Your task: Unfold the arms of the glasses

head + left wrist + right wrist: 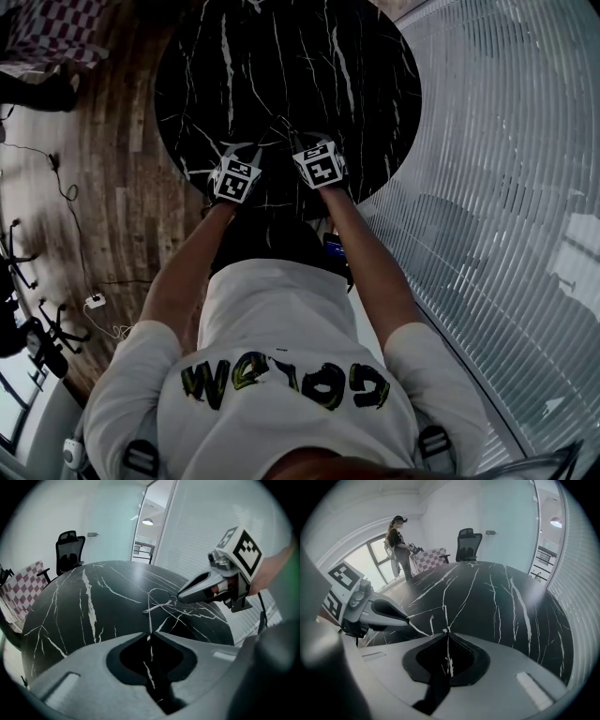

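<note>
Thin wire-framed glasses (158, 601) lie near the middle of the round black marble table (70, 611). My left gripper (149, 636) has its jaws closed together on one thin arm, which runs from the tips up toward the frame. Across from it, my right gripper (179, 597) has its tip at the frame's right side. In the right gripper view, that gripper (447, 631) is shut on a thin wire of the glasses (445, 616). That wire bends off to the left gripper's tip (408, 618). In the head view the two marker cubes sit side by side over the table's near edge, and the glasses are too faint to make out.
A black office chair (70, 550) stands at the table's far side beside a checkered seat (21, 592). A person (397, 541) stands by the window. A ribbed glass wall (506, 187) curves along the right. Wooden floor with cables (66, 197) lies at the left.
</note>
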`<state>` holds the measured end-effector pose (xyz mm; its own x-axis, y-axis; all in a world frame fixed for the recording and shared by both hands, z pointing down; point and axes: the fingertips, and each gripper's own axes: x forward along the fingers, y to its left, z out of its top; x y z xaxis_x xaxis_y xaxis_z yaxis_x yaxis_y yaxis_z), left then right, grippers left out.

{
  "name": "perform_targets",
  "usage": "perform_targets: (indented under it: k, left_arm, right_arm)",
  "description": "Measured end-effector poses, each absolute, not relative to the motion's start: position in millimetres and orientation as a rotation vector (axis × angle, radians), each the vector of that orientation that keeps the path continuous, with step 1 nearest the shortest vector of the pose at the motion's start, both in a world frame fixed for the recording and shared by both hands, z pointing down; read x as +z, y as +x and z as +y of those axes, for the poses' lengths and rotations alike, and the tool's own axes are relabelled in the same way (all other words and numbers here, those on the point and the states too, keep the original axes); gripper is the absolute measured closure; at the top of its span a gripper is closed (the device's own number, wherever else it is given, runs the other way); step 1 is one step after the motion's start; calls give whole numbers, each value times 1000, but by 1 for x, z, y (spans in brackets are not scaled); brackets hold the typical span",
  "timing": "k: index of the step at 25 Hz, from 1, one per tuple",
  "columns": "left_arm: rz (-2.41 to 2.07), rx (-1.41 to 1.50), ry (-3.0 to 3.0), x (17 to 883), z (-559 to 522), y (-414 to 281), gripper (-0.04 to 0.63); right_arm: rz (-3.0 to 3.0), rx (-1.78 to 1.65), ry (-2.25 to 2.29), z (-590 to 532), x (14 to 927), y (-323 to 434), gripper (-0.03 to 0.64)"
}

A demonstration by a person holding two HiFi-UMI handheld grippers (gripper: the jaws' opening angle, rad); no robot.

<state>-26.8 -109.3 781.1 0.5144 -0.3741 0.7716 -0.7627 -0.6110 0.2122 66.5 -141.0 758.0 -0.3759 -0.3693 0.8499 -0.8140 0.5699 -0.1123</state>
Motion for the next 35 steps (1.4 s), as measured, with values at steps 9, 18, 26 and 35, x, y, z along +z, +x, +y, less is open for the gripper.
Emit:
perform_targets:
  k: [9, 18, 26, 35]
  left_arm:
    - [-967, 942, 2213, 781, -125, -47, 561]
    - [-961, 964, 2246, 783, -136, -53, 560]
    - [-900, 951, 2283, 783, -125, -45, 521]
    - [-898, 970, 2383, 765, -127, -40, 494]
  right_arm:
    - [-1964, 663, 937, -140, 756, 67, 606]
    - [-1966, 658, 933, -139, 758, 66, 605]
    - [-1954, 689, 976, -140, 759, 66, 606]
    - [-1946, 679, 982, -138, 760, 65, 605]
